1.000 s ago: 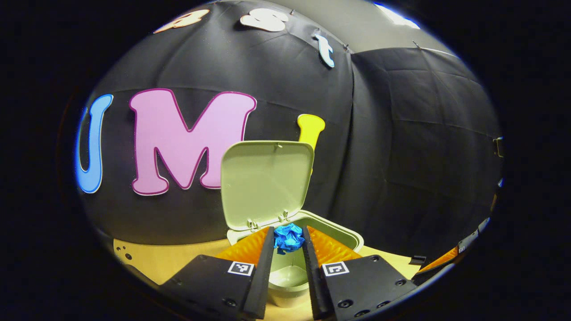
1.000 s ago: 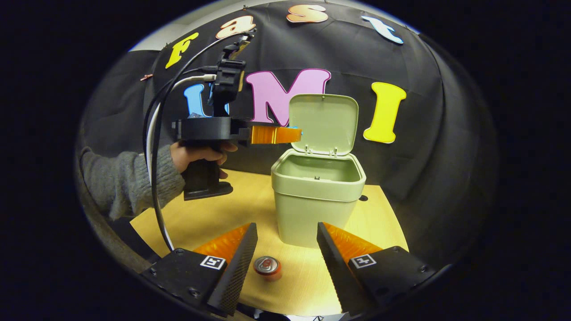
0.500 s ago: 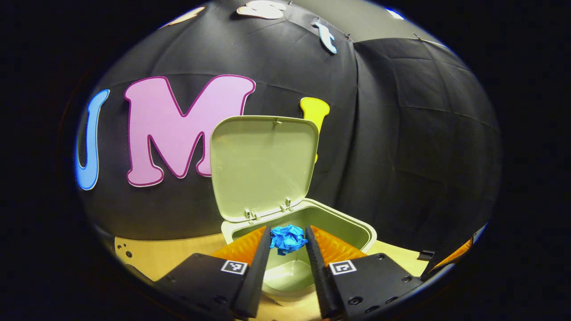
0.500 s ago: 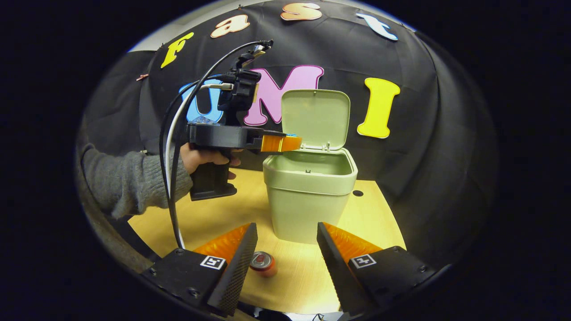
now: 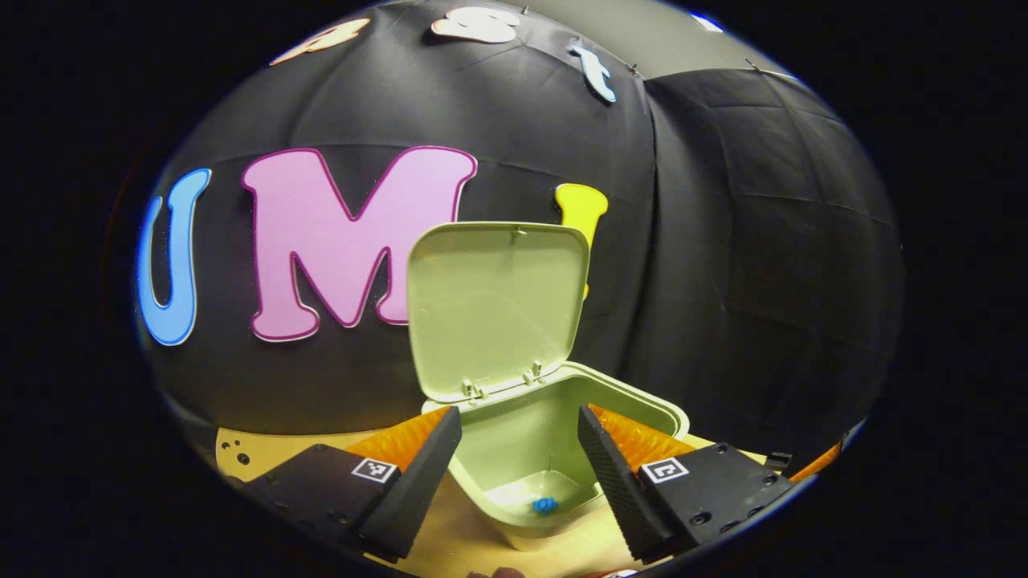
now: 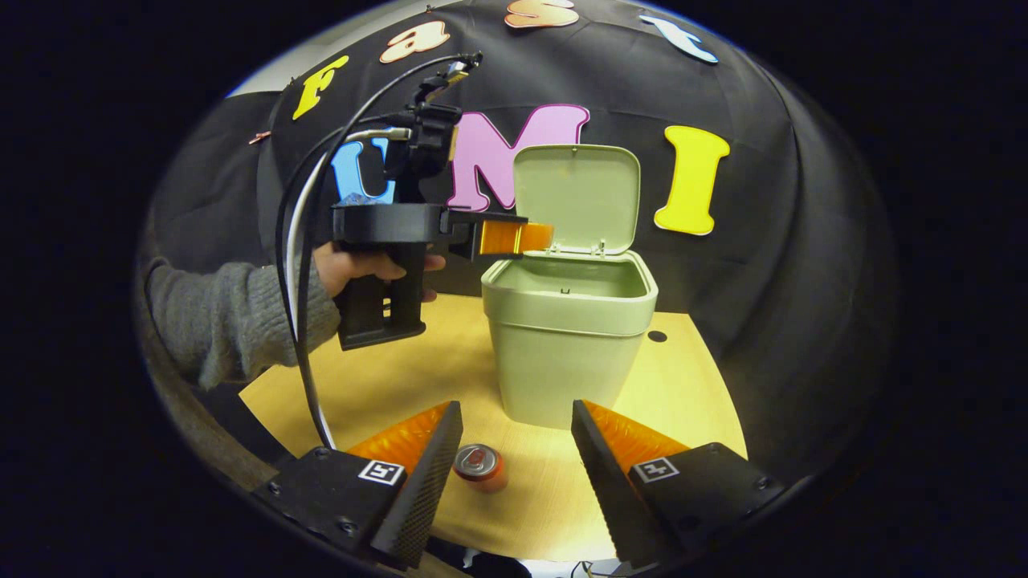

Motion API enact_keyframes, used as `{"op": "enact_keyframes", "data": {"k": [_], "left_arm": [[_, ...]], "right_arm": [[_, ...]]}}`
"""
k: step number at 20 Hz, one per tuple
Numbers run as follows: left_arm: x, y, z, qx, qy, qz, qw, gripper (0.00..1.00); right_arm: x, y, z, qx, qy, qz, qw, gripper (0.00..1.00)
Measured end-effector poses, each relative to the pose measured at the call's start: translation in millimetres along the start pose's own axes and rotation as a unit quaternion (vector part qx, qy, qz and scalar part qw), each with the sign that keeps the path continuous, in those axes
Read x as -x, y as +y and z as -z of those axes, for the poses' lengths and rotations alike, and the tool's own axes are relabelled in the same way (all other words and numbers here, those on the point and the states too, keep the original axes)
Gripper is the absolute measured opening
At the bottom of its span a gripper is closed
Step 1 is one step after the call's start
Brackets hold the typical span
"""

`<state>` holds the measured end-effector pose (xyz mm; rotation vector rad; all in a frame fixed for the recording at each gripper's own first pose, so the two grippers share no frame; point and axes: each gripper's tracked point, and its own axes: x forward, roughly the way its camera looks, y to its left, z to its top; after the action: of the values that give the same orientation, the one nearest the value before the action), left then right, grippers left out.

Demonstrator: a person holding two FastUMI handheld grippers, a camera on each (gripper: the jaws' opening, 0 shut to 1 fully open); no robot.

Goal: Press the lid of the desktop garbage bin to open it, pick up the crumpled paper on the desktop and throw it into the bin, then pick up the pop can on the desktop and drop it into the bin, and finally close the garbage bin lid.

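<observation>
The pale green desktop bin (image 6: 569, 337) stands upright on the wooden table (image 6: 385, 385), its lid (image 5: 496, 309) hinged up and back, nearly vertical. The left gripper (image 5: 518, 425) hangs over the bin's mouth with jaws wide apart and nothing between them; directly below lies the blue crumpled paper (image 5: 544, 505) on the bin floor. The right gripper (image 6: 514, 421), also spread open, hovers above the pop can (image 6: 479, 465), which stands on end just inside its left finger.

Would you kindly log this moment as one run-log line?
lid: open | crumpled paper: in bin | pop can: upright on desktop | left gripper: open above bin | right gripper: open near can
</observation>
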<state>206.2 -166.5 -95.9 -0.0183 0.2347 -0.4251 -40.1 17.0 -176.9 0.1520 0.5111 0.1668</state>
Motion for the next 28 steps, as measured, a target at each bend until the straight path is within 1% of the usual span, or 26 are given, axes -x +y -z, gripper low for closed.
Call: {"op": "enact_keyframes", "data": {"k": [3,6,10,14,16,18,21,24,28], "left_arm": [[20.1,14.0,1.2,0.012,-0.003,-0.017,1.000,0.95],[48.6,33.3,4.1,0.019,-0.002,-0.043,0.999,0.95],[90.2,62.2,12.0,0.028,0.001,-0.082,0.996,0.94],[133.4,90.4,24.1,0.017,0.008,-0.128,0.992,0.95],[154.1,104.1,34.5,0.011,0.017,-0.152,0.988,0.95],[173.3,113.0,44.6,0.018,0.026,-0.173,0.984,0.95],[202.5,122.5,58.7,0.032,0.034,-0.196,0.980,0.95],[227.4,131.1,72.8,0.034,0.048,-0.216,0.975,0.95],[260.7,138.0,90.9,0.038,0.065,-0.242,0.967,0.95]], "right_arm": [[-6.8,13.5,17.6,0.004,0.020,-0.019,1.000,0.92],[-15.9,24.4,33.7,0.017,0.041,-0.037,0.998,0.94],[-32.5,33.7,56.4,0.032,0.064,-0.057,0.996,0.93],[-47.4,41.4,77.6,0.040,0.090,-0.075,0.992,0.94],[-55.6,43.3,85.2,0.046,0.099,-0.080,0.991,0.94],[-63.4,44.8,92.2,0.051,0.107,-0.085,0.989,0.94],[-73.5,45.6,105.4,0.064,0.122,-0.089,0.986,0.94],[-80.2,48.0,118.8,0.078,0.138,-0.096,0.983,0.94],[-86.9,48.0,141.2,0.093,0.162,-0.092,0.978,0.94]]}}
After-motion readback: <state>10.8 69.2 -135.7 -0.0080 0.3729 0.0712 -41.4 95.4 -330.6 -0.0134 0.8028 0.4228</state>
